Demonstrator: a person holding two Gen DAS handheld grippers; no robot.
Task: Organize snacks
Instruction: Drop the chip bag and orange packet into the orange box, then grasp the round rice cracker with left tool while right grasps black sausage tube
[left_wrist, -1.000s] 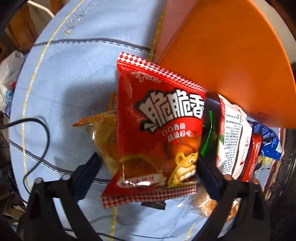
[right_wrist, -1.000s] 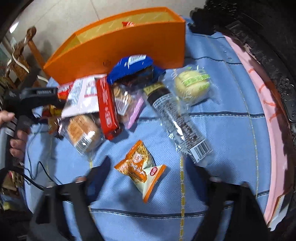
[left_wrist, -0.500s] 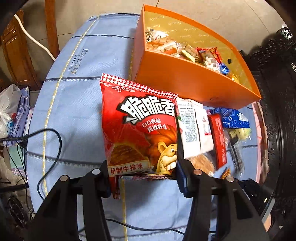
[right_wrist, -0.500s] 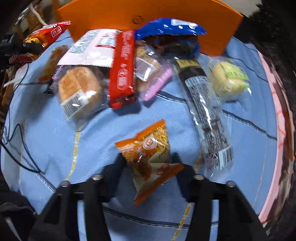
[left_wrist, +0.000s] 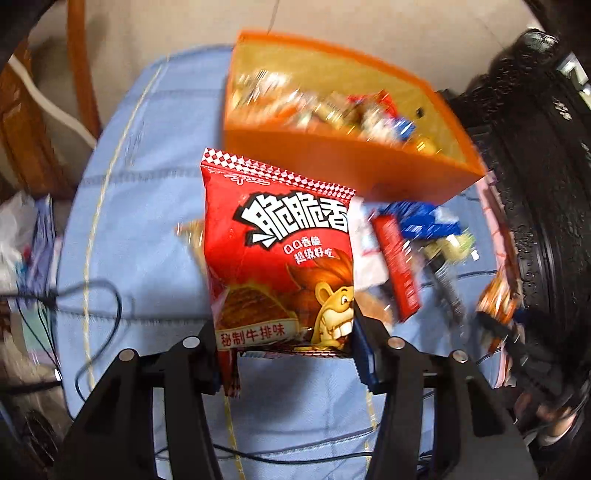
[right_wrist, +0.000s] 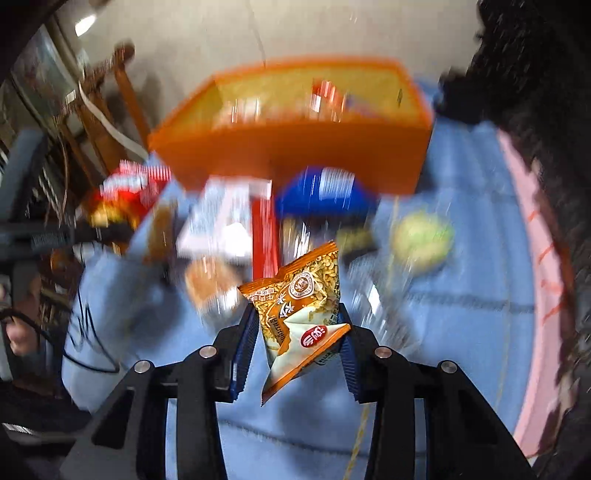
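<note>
The left gripper (left_wrist: 284, 343) clamps a glossy red foil snack bag (left_wrist: 280, 254); the right gripper (right_wrist: 295, 332) pinches a crinkled orange packet (right_wrist: 299, 306) — both above the blue-clothed counter (left_wrist: 147, 221), near the orange cardboard box (left_wrist: 354, 166).

blue cloth (left_wrist: 155, 229) | black cable (left_wrist: 110, 295) (on cloth) | wooden chair (right_wrist: 107, 107)

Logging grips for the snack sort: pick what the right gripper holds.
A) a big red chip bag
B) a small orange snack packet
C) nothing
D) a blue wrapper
B: the right gripper pinches the small orange snack packet between its pads, above the blue cloth.
</note>
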